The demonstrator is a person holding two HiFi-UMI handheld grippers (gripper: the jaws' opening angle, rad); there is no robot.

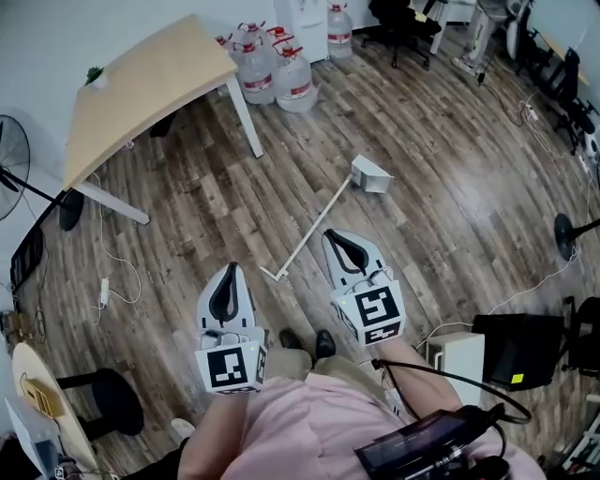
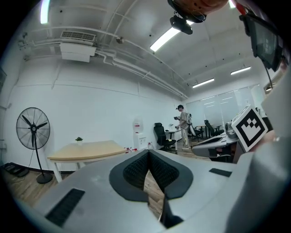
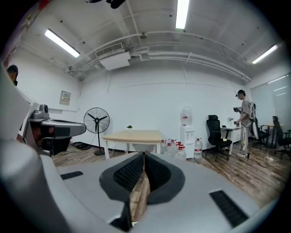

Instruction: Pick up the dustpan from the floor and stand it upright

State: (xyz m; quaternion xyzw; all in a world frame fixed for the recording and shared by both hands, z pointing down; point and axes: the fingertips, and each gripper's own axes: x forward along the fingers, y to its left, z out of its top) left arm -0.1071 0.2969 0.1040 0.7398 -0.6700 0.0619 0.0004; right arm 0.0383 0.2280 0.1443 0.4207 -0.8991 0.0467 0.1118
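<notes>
Pink shirt [image 1: 291, 422] and shoes [image 1: 305, 342] sit lowest in the head view. Above them the left gripper [image 1: 228, 281] and right gripper [image 1: 345, 246] hang over the plank floor [image 1: 441, 187], each with jaws pressed together on nothing. The dustpan [image 1: 371, 175] lies flat, its handle ending between the grippers. Bare boards ring it, while the table [image 1: 141, 89] and water jugs [image 1: 277, 70] stand well beyond.

Bright ceiling strip lights [image 3: 182, 13]; strong fisheye distortion, dark corners.
</notes>
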